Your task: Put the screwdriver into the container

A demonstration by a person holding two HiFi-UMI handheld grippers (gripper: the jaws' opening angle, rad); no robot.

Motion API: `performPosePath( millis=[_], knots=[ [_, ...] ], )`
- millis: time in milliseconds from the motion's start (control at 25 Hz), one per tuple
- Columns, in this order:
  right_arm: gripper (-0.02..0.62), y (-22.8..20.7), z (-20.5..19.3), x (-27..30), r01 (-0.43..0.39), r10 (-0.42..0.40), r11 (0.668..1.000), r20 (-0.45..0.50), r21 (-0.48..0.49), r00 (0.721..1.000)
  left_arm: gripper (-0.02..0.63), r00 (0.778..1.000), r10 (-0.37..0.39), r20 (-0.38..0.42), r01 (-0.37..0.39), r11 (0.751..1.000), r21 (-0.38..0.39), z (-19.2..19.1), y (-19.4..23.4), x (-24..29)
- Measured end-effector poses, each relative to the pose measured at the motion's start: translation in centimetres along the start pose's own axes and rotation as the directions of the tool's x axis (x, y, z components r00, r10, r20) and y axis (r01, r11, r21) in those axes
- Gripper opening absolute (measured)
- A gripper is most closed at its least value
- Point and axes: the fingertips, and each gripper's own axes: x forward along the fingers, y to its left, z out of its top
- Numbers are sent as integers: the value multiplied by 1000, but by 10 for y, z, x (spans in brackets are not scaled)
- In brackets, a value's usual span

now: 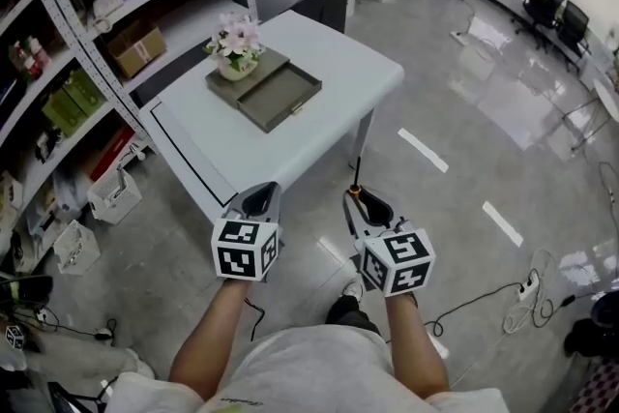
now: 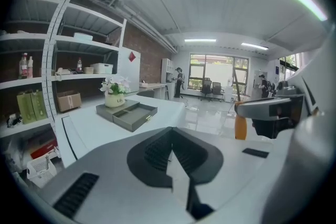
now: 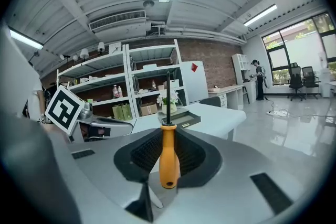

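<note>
Holding the screwdriver, with the container not yet reached

We judge the step in hand to be the carry: the screwdriver (image 3: 167, 157) is picked up and the drop has not begun. Our right gripper (image 1: 361, 204) has its jaws closed on the orange handle, pads pressing it from both sides, with the dark shaft standing up past the jaw tips. Our left gripper (image 1: 259, 199) has its jaws drawn together with nothing between them.

The container (image 1: 278, 96), a flat grey box with an open tray, lies on the white table (image 1: 343, 63), with a flower pot (image 1: 237, 53) standing on its far part. Screwdriver and container are well apart: we stand off the near corner of the table, and both grippers hang over the floor (image 1: 455, 208), not the tabletop.

The grippers sit side by side at about the same height in front of the body, jaws pointing ahead toward the table, with our left forearm (image 1: 206, 336) and right forearm (image 1: 414, 336) reaching forward roughly parallel.

The next move, as we see it, calls for stepping closer, bringing the right gripper over the open tray, tipping the shaft down to lie along it, and only then letting the jaws part
</note>
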Motion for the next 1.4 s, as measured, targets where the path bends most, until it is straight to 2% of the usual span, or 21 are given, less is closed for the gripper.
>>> performPosePath(
  millis=[400,720,1080,1400],
  knots=[
    [75,-104,26,22,-36,36,999,-12,2,999,3,1000,16,-25,-16,1000,-4,35,-44,89],
    [75,-153,38,34,-94,94,996,-15,-1,995,3,997,72,-30,-73,997,-19,53,-56,128],
    [75,-176,47,56,-160,159,987,-26,-11,987,3,988,148,-38,-150,988,-47,58,-46,145],
    [75,-178,52,109,-223,220,974,-62,-43,973,3,979,202,-39,-204,975,-81,59,-9,170]
  ],
)
